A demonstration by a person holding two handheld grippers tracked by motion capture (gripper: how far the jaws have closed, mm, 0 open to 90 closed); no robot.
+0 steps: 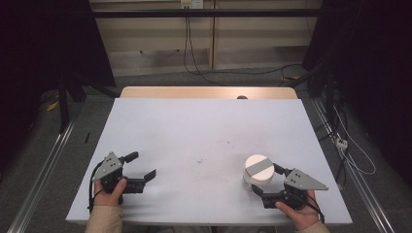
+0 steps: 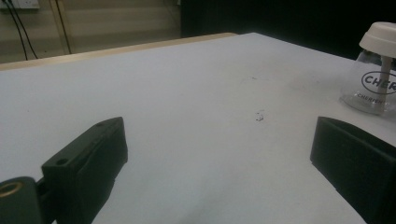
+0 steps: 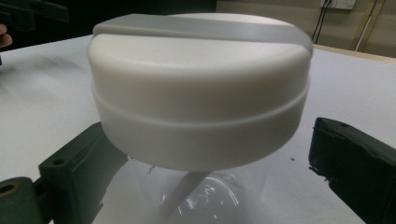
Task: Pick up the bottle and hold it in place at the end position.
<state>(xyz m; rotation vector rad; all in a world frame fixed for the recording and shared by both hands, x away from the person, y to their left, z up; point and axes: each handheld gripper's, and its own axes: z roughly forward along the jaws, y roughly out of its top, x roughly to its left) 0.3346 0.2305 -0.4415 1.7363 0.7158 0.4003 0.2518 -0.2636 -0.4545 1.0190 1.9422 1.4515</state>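
Observation:
A clear glass jar (image 1: 257, 171) with a white lid crossed by a grey band stands on the white table (image 1: 204, 126) at the front right. My right gripper (image 1: 266, 178) is open, one jaw on each side of the jar's body. In the right gripper view the lid (image 3: 201, 84) looms close, the left jaw near the glass and the right jaw apart from it. My left gripper (image 1: 142, 166) is open at the front left with nothing between its jaws. The left gripper view has the jar (image 2: 379, 79) at the far right, lettering on its glass.
A wooden strip (image 1: 209, 92) runs along the table's back edge. Small dark smudges (image 1: 200, 160) mark the middle of the sheet. Cables (image 1: 192, 53) and a power strip (image 1: 342, 142) lie on the floor, and metal rails (image 1: 43, 170) flank the table.

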